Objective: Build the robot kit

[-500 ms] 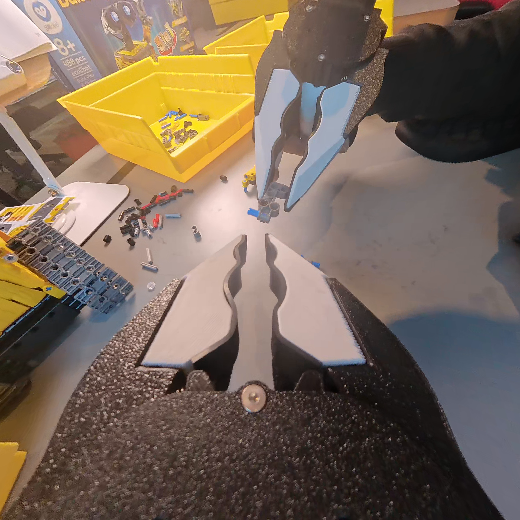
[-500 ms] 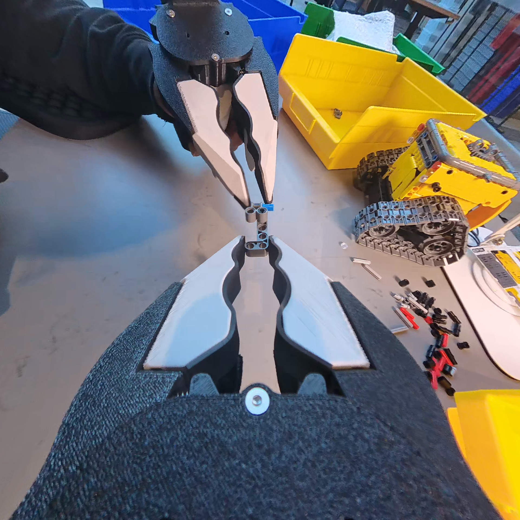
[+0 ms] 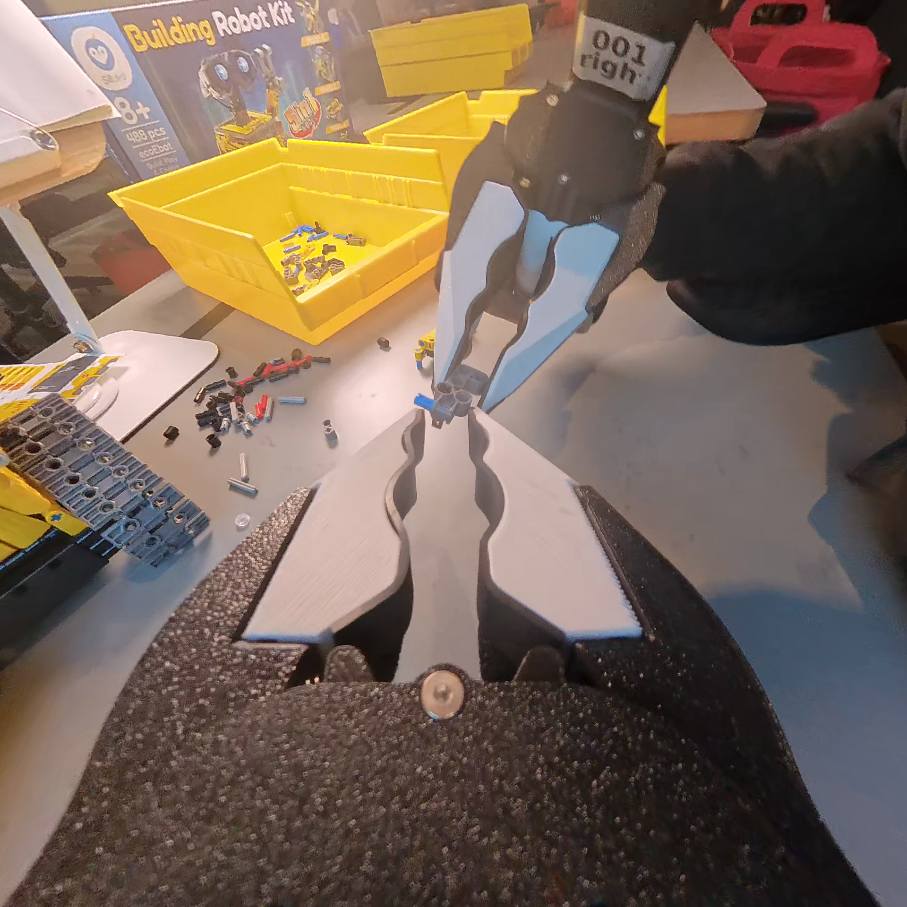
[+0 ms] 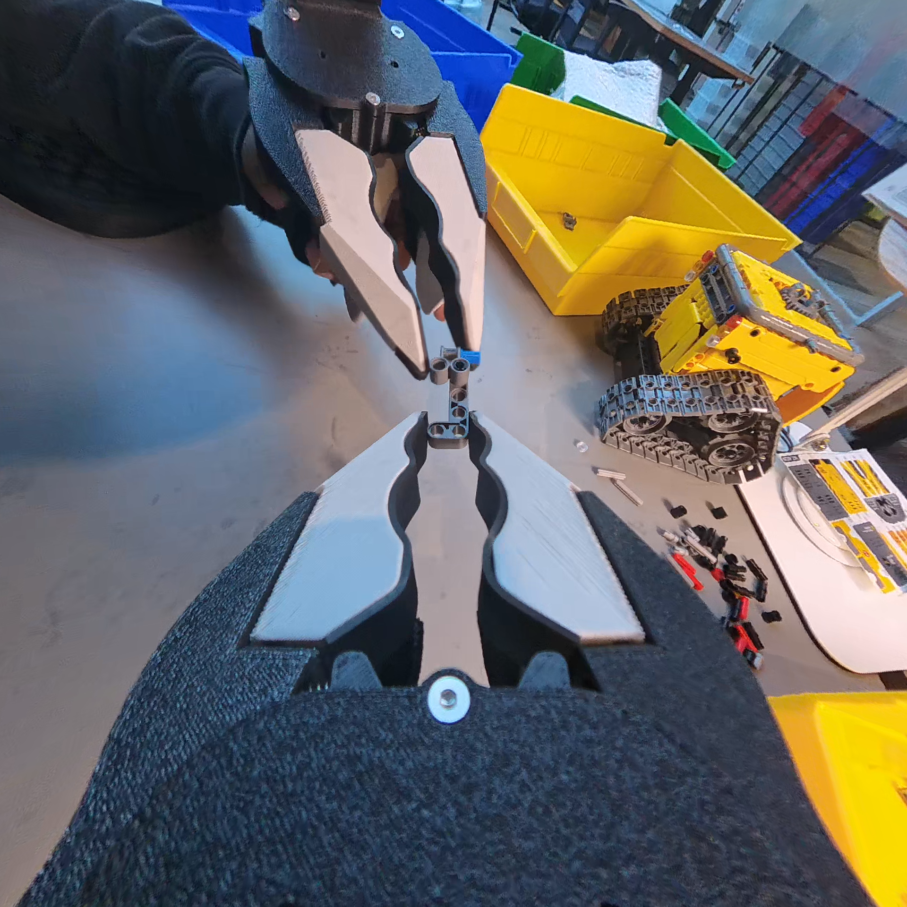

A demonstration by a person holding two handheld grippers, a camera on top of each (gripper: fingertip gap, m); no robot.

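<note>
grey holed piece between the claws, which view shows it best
The right wrist view: the grey holed piece faces the camera, shape and holes clear, gripped by the right claw. The left wrist view shows only its end, partly hidden.

Grey table [image 3: 638, 491] w/ yellow bin [image 3: 235, 235], loose pins [image 3: 245, 397], tracked model [image 4: 711, 383]

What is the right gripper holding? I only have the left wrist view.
Observer: A grey L-shaped beam. The right gripper pinches its short foot.
Operator: And the far end?
Observer: A twin-hole connector with a blue pin sits there, between the tips of the left gripper. I cannot tell whether it is clamped.
Operator: What's behind the left gripper?
Observer: A yellow bin holding one small dark piece.
</note>
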